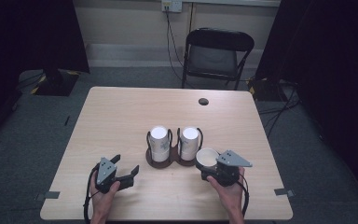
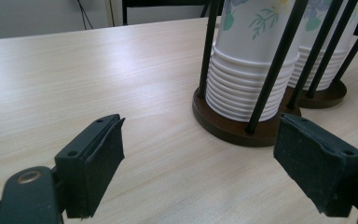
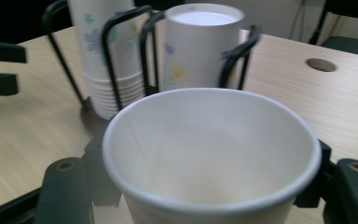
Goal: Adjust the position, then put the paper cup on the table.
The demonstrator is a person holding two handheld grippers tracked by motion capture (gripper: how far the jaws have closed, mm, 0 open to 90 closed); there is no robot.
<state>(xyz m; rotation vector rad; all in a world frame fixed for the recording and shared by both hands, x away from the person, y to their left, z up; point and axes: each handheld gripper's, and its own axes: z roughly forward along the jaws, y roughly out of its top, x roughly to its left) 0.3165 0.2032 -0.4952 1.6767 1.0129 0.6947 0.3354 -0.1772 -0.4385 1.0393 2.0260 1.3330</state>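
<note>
Two stacks of upside-down paper cups stand in a dark double holder [image 1: 161, 162] at the table's middle: a left stack [image 1: 159, 141] [image 2: 251, 70] [image 3: 105, 56] and a right stack [image 1: 189, 141] [image 3: 200, 51]. My right gripper [image 1: 213, 165] is shut on a single white paper cup [image 1: 207, 157] [image 3: 212, 154], held upright with its mouth open, just right of the holder. My left gripper [image 1: 127, 169] [image 2: 198, 154] is open with nothing between its pads, low over the table to the front left of the holder.
The wooden table [image 1: 121, 116] has a round cable hole [image 1: 203, 101] [image 3: 321, 64] near its far edge. A black folding chair [image 1: 216, 56] stands behind the table. Black curtains hang on both sides.
</note>
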